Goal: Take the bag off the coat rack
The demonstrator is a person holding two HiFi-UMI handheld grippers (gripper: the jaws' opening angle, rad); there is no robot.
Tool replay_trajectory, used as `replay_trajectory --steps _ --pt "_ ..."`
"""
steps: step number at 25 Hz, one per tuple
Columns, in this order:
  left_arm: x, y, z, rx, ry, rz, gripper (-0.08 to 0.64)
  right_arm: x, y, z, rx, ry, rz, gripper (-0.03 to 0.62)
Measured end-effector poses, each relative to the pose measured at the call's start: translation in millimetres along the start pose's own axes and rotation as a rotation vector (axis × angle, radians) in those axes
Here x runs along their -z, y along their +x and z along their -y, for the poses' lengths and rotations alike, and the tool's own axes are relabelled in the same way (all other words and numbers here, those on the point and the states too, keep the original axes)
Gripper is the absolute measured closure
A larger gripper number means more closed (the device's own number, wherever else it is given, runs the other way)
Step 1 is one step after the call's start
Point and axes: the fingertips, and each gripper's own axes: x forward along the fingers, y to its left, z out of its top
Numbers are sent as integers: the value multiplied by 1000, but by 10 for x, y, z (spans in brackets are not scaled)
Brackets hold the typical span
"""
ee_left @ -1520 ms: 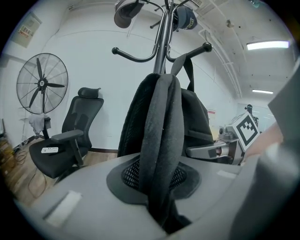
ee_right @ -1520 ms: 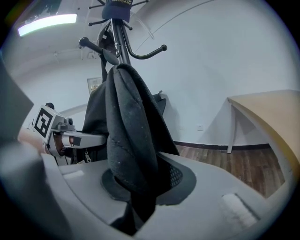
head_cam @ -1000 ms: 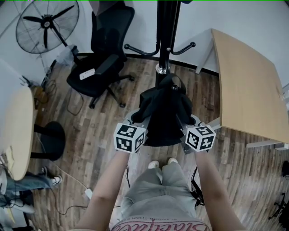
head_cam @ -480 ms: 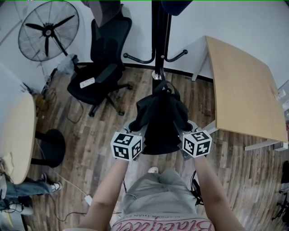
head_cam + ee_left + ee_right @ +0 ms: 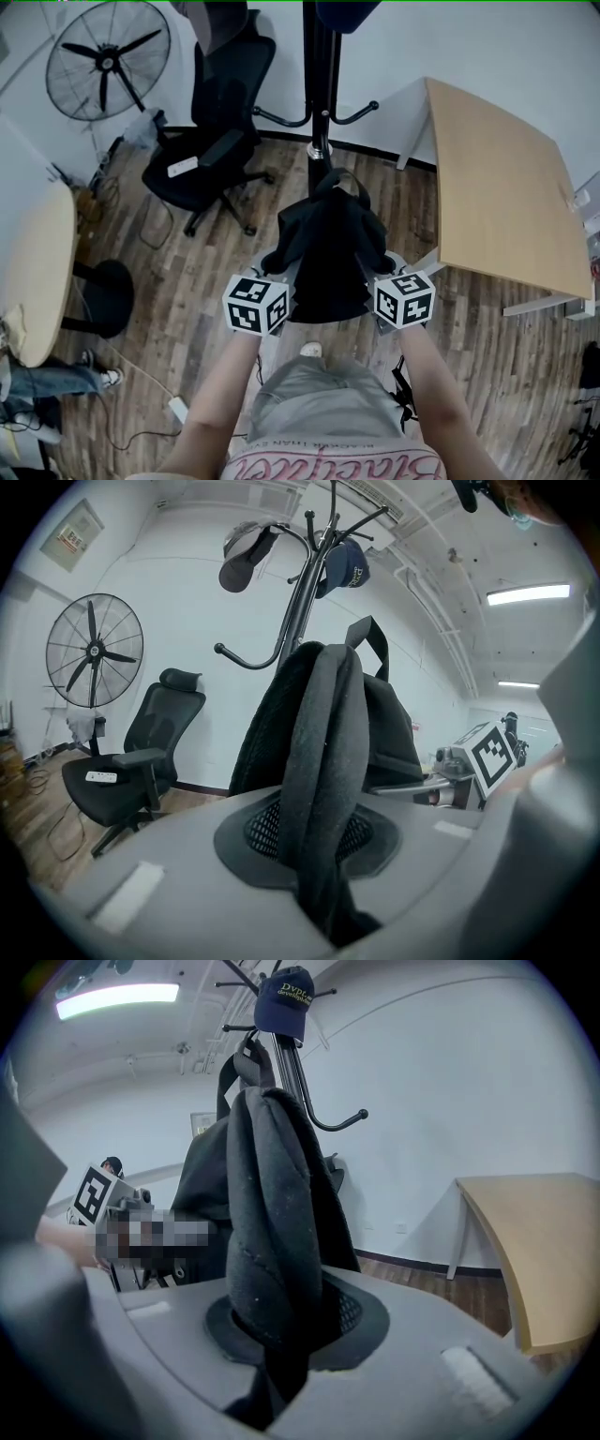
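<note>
Pinching the left strap of the black bag with the left gripper, closed tightly on it from both sides. Pinching the right strap in the same way with the right gripper, with this strap standing up out of the closed jaws. Holding the bag up between both grippers, just in front of the pole of the coat rack, on the person's side of it. Not possible to tell whether touching the pole. Seeing a navy cap hanging high on the coat rack. Farther, seeing an office chair and a standing fan left of the coat rack, and a wooden table right of it.
</note>
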Motion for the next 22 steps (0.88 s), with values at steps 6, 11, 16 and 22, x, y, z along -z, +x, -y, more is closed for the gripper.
replay_trajectory --steps 6,11,16,22 --pt "-78 -88 229 3 -3 13 485 -42 -251 -4 11 7 7 545" --pt "-196 -80 494 31 16 19 485 -109 -537 76 38 29 27 545" --pt "-330 -27 714 70 37 33 485 -202 -771 173 82 26 44 546" --pt "-467 90 976 120 60 46 485 -304 -1026 348 141 27 79 546"
